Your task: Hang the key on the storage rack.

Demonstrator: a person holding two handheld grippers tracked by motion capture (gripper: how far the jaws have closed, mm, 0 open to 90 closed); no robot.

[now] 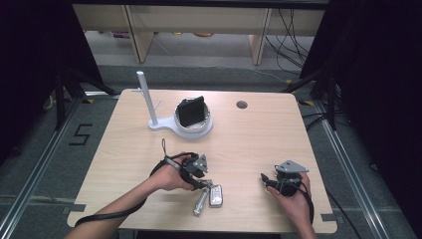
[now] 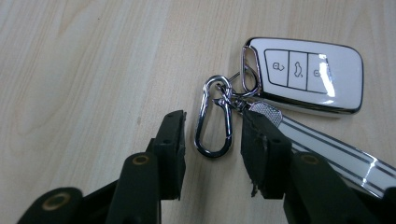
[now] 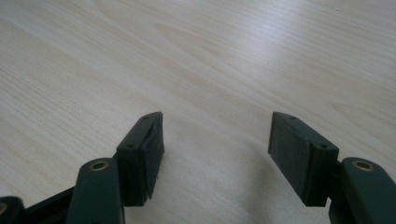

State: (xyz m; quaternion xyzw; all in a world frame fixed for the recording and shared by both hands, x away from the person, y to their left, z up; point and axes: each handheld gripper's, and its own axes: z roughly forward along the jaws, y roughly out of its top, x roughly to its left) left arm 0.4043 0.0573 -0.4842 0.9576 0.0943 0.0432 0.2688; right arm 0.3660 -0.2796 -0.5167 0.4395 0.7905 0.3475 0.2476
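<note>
- A pale wooden table point(image 1: 259, 149) is sitting in a dim room with dark curtains at the sides and cables trailing on the grey floor behind it.
- At the near edge, toward the left, a car key fob point(image 2: 308, 79) is lying flat on the wood with a silver carabiner clip point(image 2: 215, 119) and a white striped strap point(image 2: 336, 149) attached — this bunch is what the work is centring on.
- The left gripper point(image 2: 212, 135) is coming down over the clip: its jaws are standing part-way apart with the carabiner lying between them, and neither pad is pressing on the metal yet, though the right-hand pad is sitting just beside the strap's end.
- The right gripper point(image 3: 215, 140) is waiting well apart from the keys, jaws wide, nothing but bare wood between them.
- Farther back a white stand with an upright post point(image 1: 149, 102) is carrying a round dish holding a dark phone-like object point(image 1: 191, 110).
- Judging by this, the pickup is only beginning — the grasp is not yet made, and lifting and placing are all remaining.
- Hard to make out: the strap's far end is running under the left jaw, and in the high view the hand is covering much of the key bunch.
</note>
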